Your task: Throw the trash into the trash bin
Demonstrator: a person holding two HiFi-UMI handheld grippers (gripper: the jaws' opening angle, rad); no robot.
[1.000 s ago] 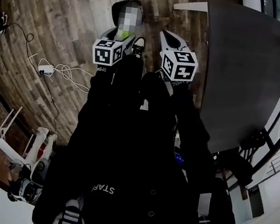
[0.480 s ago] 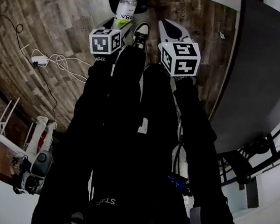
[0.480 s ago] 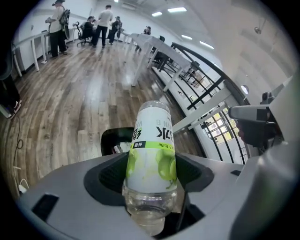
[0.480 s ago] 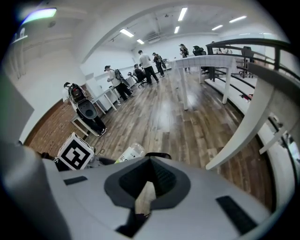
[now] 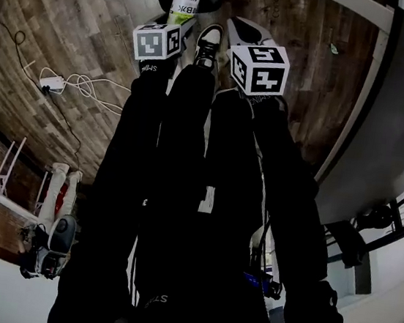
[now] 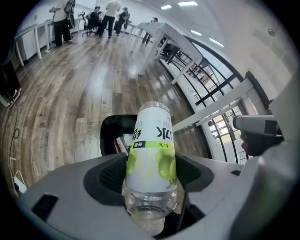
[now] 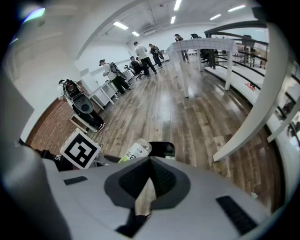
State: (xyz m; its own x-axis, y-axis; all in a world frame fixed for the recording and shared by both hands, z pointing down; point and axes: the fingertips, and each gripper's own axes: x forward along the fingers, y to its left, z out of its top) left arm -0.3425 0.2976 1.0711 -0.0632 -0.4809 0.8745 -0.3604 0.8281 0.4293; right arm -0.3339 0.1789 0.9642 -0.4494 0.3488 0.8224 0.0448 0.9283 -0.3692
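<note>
Bottle carried toward the bin

The left gripper (image 6: 149, 174) had its jaws pinching a green-labelled bottle (image 6: 151, 150). At its 3 o'clock, the right gripper (image 7: 149, 165) was empty, jaws pressed together. Just beyond the bottle, at 12 o'clock, the black trash bin (image 6: 111, 129) stood on the wooden floor (image 6: 70, 93).

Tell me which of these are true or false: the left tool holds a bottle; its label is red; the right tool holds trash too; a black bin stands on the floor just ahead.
1. The left gripper has a bottle between its jaws. True.
2. The bottle's label is red. False: it is white and green.
3. The right gripper holds trash too. False: its jaws are together with nothing between them.
4. A black bin stands on the wooden floor just beyond the bottle. True.
</note>
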